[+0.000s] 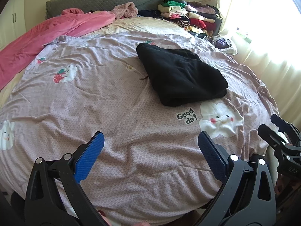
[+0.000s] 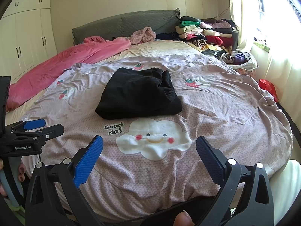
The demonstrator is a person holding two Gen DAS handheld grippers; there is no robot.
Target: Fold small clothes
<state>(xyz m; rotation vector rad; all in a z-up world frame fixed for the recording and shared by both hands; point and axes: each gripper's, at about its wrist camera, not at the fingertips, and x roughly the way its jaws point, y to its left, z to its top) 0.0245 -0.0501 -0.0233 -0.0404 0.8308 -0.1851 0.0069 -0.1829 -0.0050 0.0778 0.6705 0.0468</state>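
I hold both grippers low over the near edge of the bed, fingers spread wide and gripping nothing: the left gripper hangs over bare wrinkled quilt, the right gripper just short of the white smiling cloud print.

The black garment lies on the quilt beyond that print, well apart from both pairs of fingers. It already looks folded into a thick, rounded bundle, with a doubled edge showing along its near side.

It seems a soft, fleecy, fairly bulky piece: light, limp, not slippery, nothing to break. I expect it to sag and slide open if I lift it by one layer, so I would pinch through all layers at the two near corners, one gripper at each. Far back by the headboard sits a stack of folded clothes.
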